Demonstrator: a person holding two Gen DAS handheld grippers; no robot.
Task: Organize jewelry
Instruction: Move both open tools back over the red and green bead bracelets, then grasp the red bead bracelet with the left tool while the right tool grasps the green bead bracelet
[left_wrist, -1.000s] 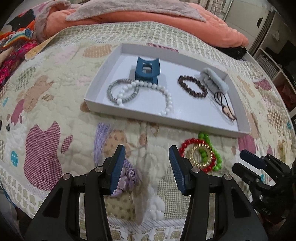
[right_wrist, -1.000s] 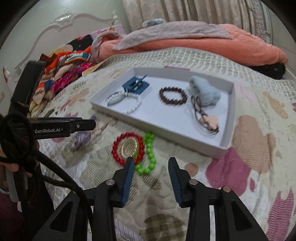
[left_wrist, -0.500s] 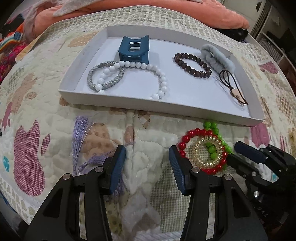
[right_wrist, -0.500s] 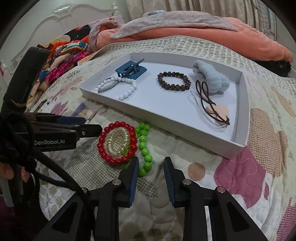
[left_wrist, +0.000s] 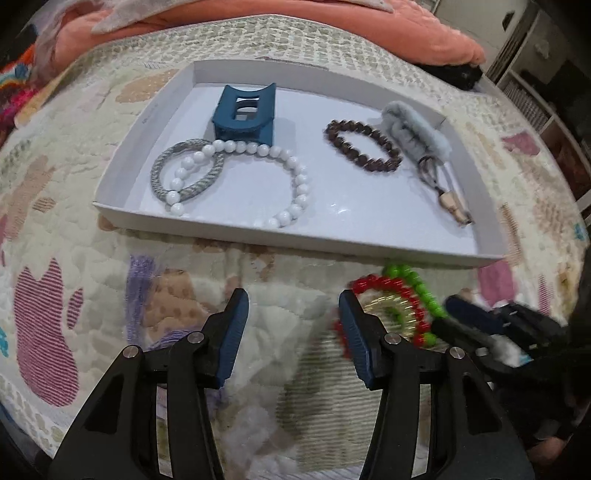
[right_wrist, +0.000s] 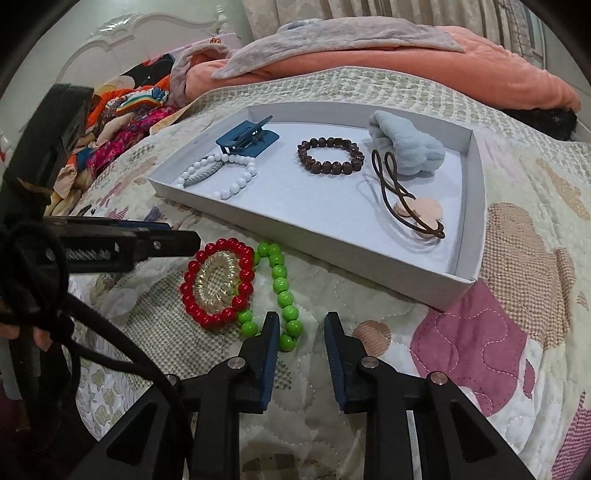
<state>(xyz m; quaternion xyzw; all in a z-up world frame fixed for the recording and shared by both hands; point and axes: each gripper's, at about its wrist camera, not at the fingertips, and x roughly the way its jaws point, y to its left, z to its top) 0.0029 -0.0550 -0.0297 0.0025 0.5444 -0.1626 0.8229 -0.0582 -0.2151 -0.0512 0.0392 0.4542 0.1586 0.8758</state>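
Quilted bed (right_wrist: 480, 350), white tray (right_wrist: 332, 240) holding bracelets and hair ties, both grippers parted, empty

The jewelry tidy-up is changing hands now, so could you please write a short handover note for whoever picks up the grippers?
Left gripper: open, empty, low over the quilt beside the loose pile.
Right gripper: empty, jaws fairly narrow, nothing between them; the green bead bracelet lies just ahead of its left finger.
Done, in the white tray: white bead bracelet, grey hair tie, blue claw clip, brown bead bracelet, fluffy blue scrunchie, brown hair tie with pink charm.
Left, on the quilt before the tray: red bead bracelet ringing a gold spiral hair tie, plus the green one.
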